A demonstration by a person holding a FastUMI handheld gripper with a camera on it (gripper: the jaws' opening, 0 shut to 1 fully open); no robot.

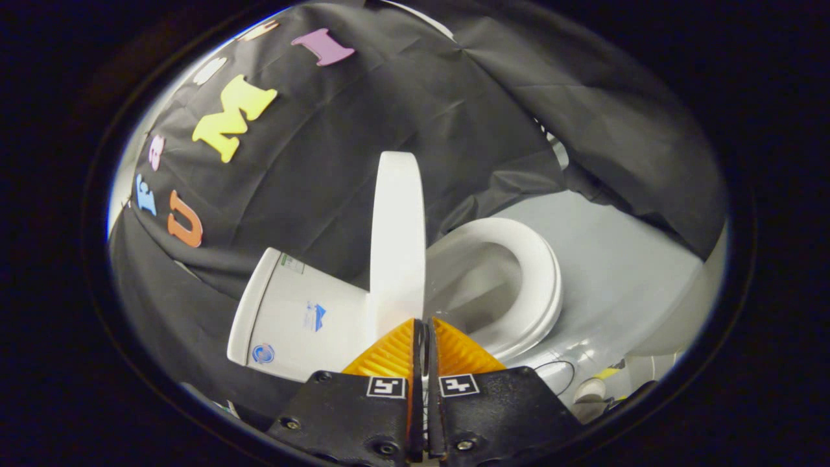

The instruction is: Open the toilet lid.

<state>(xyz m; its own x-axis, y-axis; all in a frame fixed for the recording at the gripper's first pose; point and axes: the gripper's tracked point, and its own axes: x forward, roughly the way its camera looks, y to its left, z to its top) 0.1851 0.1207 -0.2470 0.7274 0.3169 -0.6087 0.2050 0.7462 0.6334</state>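
While the camera rides rolled well over to one side, the gripper (424, 322) points forward at the base of the raised lid (397, 240), its two fingers brought together with only a thin dark slit between them. Whether anything is pinched in that slit cannot be told; the lid's lower end sits right at the fingertips (395, 344), touching or very nearly so. The lid stands up off the bowl, seen almost edge-on as a long narrow white slab, its long axis running straight away from the fingertips toward the black cloth wall (454, 117). Its rounded free end points away from the gripper; its hinge end lies nearest the fingers. To one side of the lid sits the tank (298, 311), a white box carrying small stickers, backed against the cloth. To the other side lies the seat ring (538, 279), down on the bowl, its oval opening showing the pale inside of the bowl (473, 285). Grey floor (616, 259) spreads beyond the seat. A thin dark cable loop (557, 370) lies on the floor near the toilet's foot.
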